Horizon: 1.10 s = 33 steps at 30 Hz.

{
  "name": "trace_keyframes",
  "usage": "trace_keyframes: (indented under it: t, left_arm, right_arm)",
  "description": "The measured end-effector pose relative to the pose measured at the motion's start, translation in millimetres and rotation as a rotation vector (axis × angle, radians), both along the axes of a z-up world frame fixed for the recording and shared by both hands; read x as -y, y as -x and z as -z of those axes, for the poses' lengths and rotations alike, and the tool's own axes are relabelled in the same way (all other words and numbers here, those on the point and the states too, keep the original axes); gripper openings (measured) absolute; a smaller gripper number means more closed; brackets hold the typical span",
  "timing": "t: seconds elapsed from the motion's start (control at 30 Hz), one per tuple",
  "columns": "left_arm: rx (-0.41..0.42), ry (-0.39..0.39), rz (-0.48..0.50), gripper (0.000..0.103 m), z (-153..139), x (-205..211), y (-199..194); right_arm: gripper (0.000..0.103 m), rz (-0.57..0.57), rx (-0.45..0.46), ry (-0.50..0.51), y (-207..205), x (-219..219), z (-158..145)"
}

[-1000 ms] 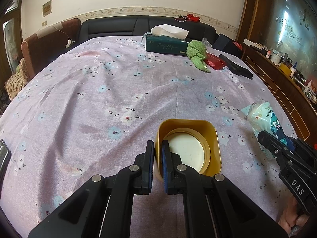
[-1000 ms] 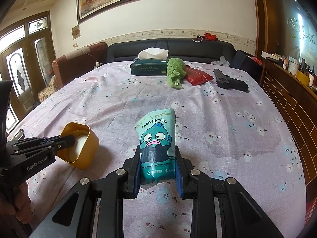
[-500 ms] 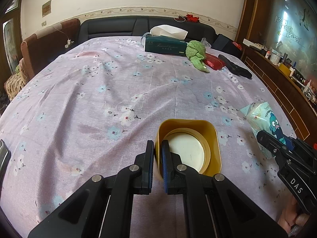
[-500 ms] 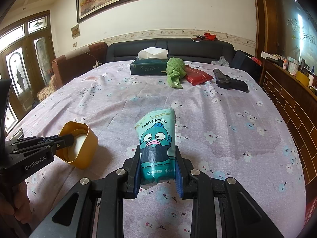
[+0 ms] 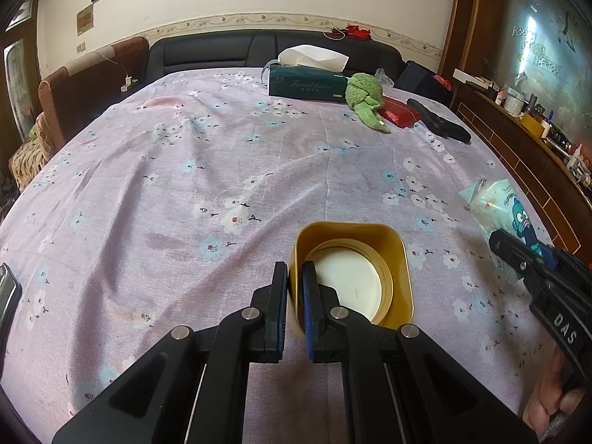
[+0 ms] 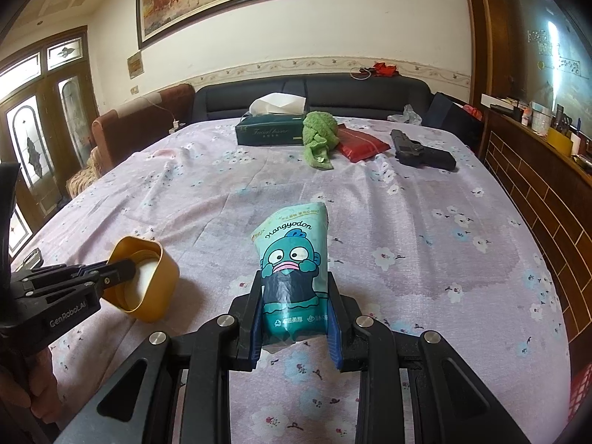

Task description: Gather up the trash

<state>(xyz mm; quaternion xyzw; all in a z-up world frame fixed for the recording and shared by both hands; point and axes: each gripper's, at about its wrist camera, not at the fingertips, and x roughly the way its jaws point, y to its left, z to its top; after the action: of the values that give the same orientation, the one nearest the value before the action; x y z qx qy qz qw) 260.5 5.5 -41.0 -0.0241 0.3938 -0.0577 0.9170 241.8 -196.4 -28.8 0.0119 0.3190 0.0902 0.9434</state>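
My left gripper (image 5: 294, 277) is shut on the rim of a gold square tin (image 5: 392, 255) with a white inner lid, held tilted above the bed. The tin (image 6: 155, 288) and the left gripper (image 6: 122, 272) also show at the left of the right wrist view. My right gripper (image 6: 294, 285) is shut on a teal cartoon tissue pack (image 6: 292, 255), held upright above the bedspread. The pack (image 5: 499, 207) shows at the right of the left wrist view, with the right gripper (image 5: 518, 255) on it.
The floral pink bedspread (image 5: 222, 170) covers the bed. At its far end lie a green tissue box (image 6: 270, 131), a green cloth (image 6: 320, 137), a red packet (image 6: 360, 144) and a black toy pistol (image 6: 421, 151). A wooden ledge (image 6: 536, 170) runs along the right.
Both grippers keep their holds. The views have shifted only slightly; the tin and pack stay in about the same places.
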Motion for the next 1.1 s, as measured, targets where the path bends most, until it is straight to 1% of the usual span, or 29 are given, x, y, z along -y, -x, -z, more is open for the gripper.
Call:
trace_keyframes:
  t: [0.17,0.27,0.43,0.6,0.7,0.9,1.1]
  left_arm:
    - [0.006,-0.001,0.014,0.007,-1,3,2]
    - [0.015,-0.002,0.030,0.007,-3,6,5]
    - [0.035,-0.002,0.054,0.007,-10,12,21]
    - [0.059,0.005,0.071,0.007,-20,15,48]
    - [0.070,0.004,0.082,0.007,-25,17,65]
    - [0.084,-0.018,0.124,0.007,-31,31,90]
    - [0.088,-0.028,0.162,0.007,-34,48,109]
  right_arm:
    - [0.029,0.066,-0.014,-0.025,-2,11,-1]
    - [0.029,0.098,-0.029,-0.039,5,16,-6]
    - [0.029,0.123,-0.027,-0.042,41,18,-17]
    - [0.030,0.131,-0.015,-0.059,81,23,-25]
    - [0.030,0.139,0.008,-0.048,104,23,-30]
    - [0.030,0.140,0.020,-0.064,130,25,-32]
    - [0.030,0.148,0.006,-0.099,142,33,-31]
